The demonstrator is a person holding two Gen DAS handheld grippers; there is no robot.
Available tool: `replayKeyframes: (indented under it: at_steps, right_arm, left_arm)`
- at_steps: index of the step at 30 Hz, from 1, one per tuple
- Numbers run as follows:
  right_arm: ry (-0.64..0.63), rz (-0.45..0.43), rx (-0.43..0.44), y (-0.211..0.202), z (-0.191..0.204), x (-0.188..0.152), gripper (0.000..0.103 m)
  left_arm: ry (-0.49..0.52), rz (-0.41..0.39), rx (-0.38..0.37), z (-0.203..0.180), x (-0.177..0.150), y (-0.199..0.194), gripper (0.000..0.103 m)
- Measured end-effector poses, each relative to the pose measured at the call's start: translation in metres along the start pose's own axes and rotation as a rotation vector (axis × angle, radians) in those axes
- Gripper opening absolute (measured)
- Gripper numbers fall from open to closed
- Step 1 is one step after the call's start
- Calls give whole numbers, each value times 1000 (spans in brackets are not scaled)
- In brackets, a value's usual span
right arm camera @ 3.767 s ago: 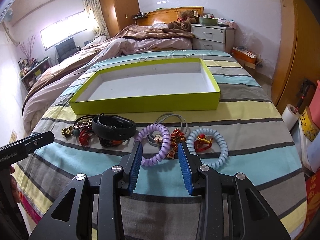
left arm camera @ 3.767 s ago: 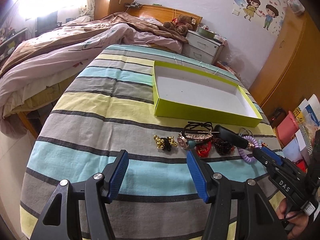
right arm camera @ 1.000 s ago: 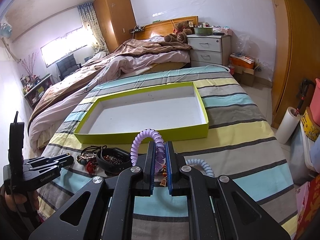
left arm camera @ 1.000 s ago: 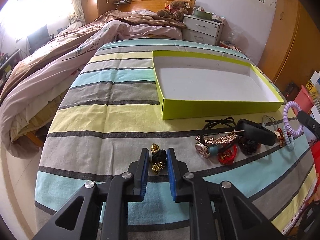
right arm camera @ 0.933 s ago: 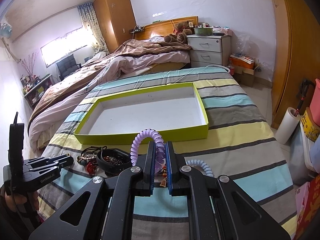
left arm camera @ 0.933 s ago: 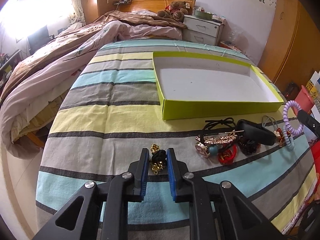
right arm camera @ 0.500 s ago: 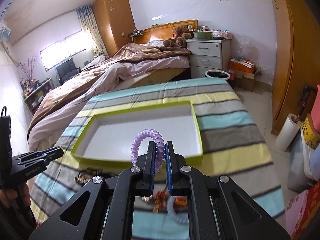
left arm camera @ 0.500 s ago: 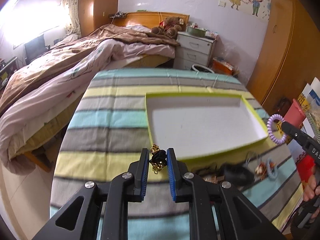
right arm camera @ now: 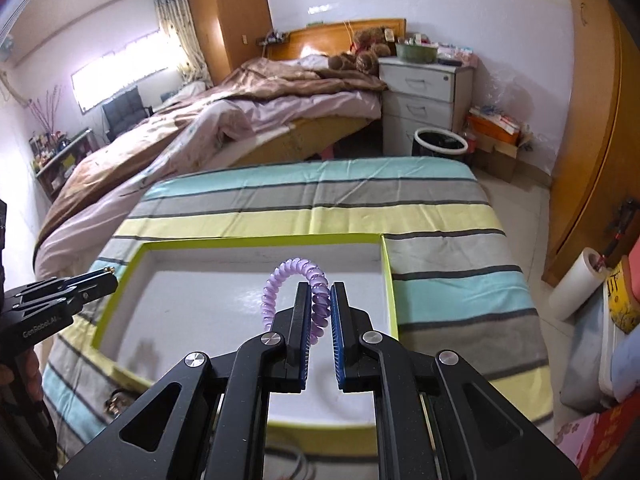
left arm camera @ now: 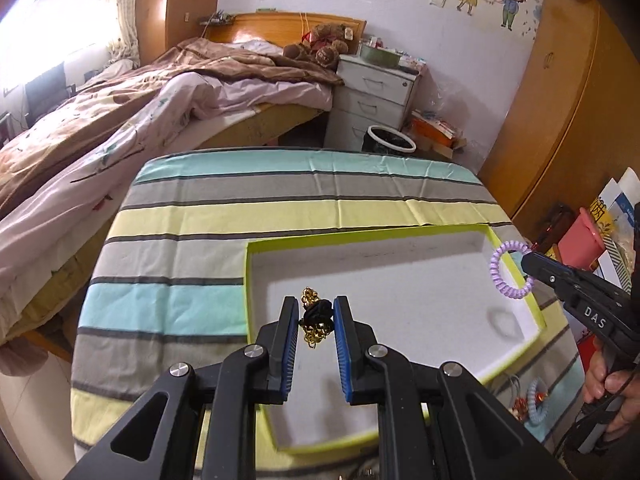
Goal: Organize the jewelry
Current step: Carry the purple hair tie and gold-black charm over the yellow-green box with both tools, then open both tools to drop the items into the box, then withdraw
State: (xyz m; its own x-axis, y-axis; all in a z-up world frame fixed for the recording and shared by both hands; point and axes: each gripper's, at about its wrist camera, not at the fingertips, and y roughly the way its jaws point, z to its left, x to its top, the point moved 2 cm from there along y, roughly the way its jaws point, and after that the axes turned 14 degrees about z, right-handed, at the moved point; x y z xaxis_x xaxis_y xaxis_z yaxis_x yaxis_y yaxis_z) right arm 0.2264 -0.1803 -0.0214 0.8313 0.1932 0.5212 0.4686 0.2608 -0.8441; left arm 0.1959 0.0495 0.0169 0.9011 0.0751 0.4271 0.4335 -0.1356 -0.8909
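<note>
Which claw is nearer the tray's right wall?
Right. The right claw, holding the purple coil, hangs just inside the tray's right wall. The left claw, holding the gold-and-black piece, is over the tray's left part.

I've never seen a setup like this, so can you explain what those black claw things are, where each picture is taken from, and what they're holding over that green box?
There is no robot: a person holds two handheld grippers, each carrying a wide-angle camera that looks along its fingers. In the left camera's picture the left gripper pinches a black and gold hair tie. In the right camera's picture the right gripper pinches a purple spiral hair tie. Both hang over a shallow lime-green box with a white inside, lying on a striped bedsheet. More trinkets lie on the sheet beside the box.
</note>
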Motion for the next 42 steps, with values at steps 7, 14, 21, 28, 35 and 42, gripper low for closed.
replayKeyframes:
  at_steps: [7, 14, 21, 28, 35, 42]
  right_arm:
    - [-7, 66, -15, 33, -9, 14, 10]
    - [-44, 101, -59, 50, -9, 19, 10]
    - [-81, 109, -99, 57, -5, 18, 10]
    - [-88, 122, -108, 61, -7, 19, 10]
    - [-95, 131, -117, 64, -7, 19, 10]
    - [-97, 121, -116, 63, -5, 19, 16]
  left_arm:
    - [-1, 44, -7, 0, 16, 32, 18]
    - [1, 76, 4, -2, 20, 51, 18]
    - [-10, 95, 10, -1, 19, 59, 18]
    - [-18, 107, 7, 1, 19, 62, 18]
    - [-21, 103, 1, 0, 19, 61, 28]
    - [-30, 91, -3, 0, 18, 54, 36]
